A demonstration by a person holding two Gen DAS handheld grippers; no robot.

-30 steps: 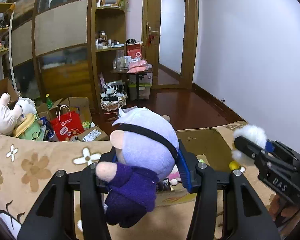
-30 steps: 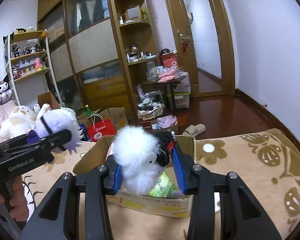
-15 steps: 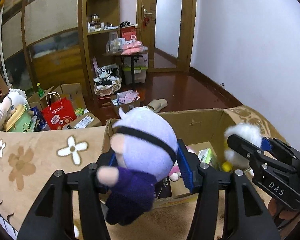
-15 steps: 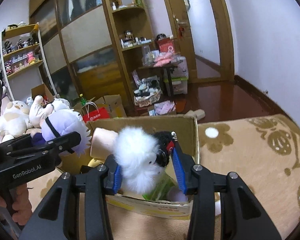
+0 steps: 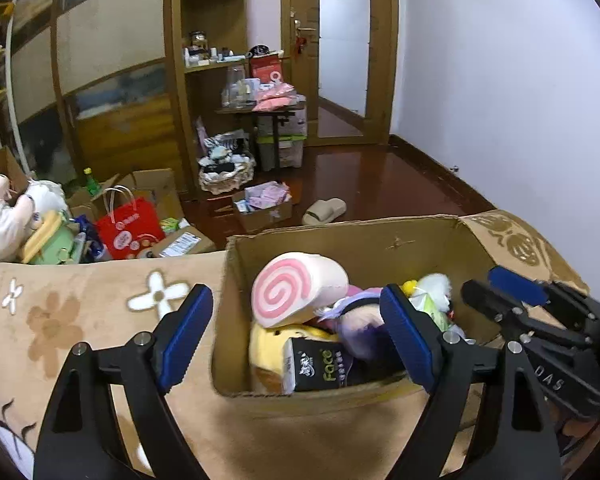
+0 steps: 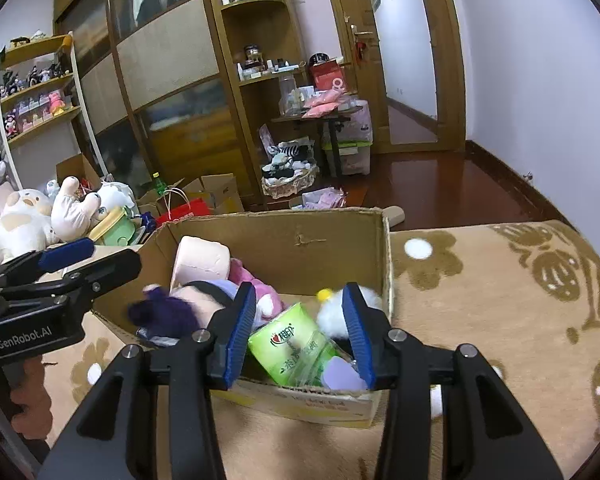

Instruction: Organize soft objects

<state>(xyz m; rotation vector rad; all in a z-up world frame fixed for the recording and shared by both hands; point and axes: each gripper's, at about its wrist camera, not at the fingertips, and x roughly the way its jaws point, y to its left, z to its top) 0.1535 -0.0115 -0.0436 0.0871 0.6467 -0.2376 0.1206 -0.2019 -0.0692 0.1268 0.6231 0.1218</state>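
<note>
Both plushes lie in the open brown cardboard box (image 5: 432,248). The left claw (image 5: 296,330) has just sprung wide and is empty, with the lavender-headed, purple-bodied plush doll (image 5: 356,330) at two o'clock by its right pad. The right claw (image 6: 298,330) has just been easing apart; the fluffy white plush (image 6: 334,318) sits at one o'clock, touching its right pad but not clamped.

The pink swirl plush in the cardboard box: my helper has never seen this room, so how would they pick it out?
Find the open cardboard box on the tan flowered blanket. The pink swirl plush leans near the box's left wall, on top of a yellow plush. It alone is a cream roll whose round end shows a pink spiral.
</note>
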